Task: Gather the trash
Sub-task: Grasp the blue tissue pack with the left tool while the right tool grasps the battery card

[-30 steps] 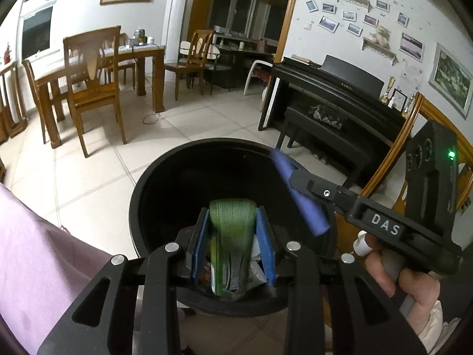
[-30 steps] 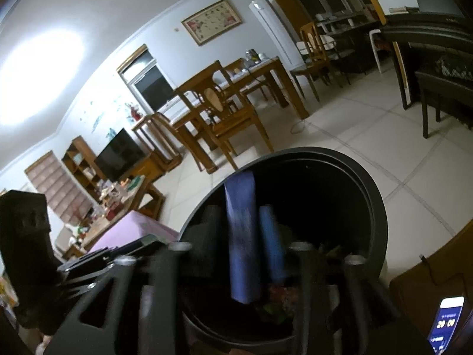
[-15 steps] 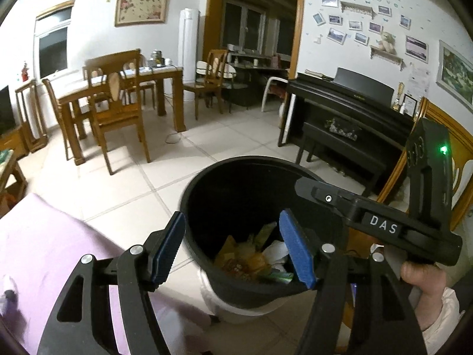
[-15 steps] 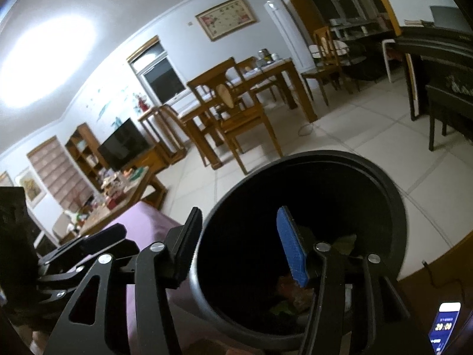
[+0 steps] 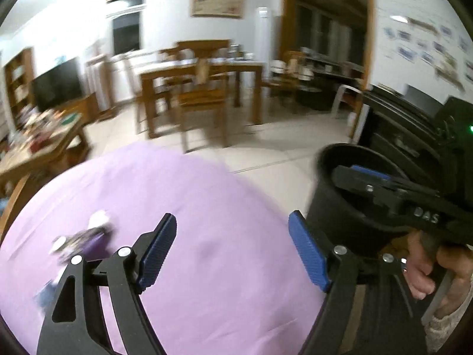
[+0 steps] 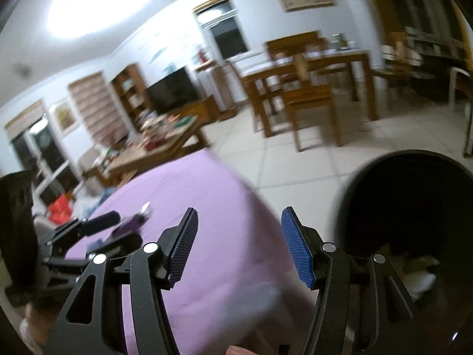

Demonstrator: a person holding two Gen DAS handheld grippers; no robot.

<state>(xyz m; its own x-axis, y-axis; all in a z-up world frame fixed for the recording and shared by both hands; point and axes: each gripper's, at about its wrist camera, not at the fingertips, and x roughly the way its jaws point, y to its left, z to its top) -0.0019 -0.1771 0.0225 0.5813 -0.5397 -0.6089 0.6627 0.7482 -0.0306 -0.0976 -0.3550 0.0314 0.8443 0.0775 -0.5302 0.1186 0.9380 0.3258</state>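
Observation:
My left gripper (image 5: 233,248) is open and empty over the purple tablecloth (image 5: 189,207). A blurred purple-and-white piece of trash (image 5: 85,239) lies on the cloth to its left; it also shows in the right wrist view (image 6: 130,224). My right gripper (image 6: 238,244) is open and empty, between the table and the black trash bin (image 6: 414,207). The bin (image 5: 348,195) holds wrappers (image 6: 414,269) at its bottom. In the left wrist view the right gripper (image 5: 372,177) reaches over the bin's rim.
A low wooden coffee table (image 5: 38,148) with clutter stands at the far left. A wooden dining table and chairs (image 5: 201,85) stand behind on the tiled floor (image 5: 280,148). A black piano (image 5: 399,118) is at the right behind the bin.
My left gripper let go of the green wrapper into the bin and opened. Both grippers then swung left, from above the bin to over the purple table.

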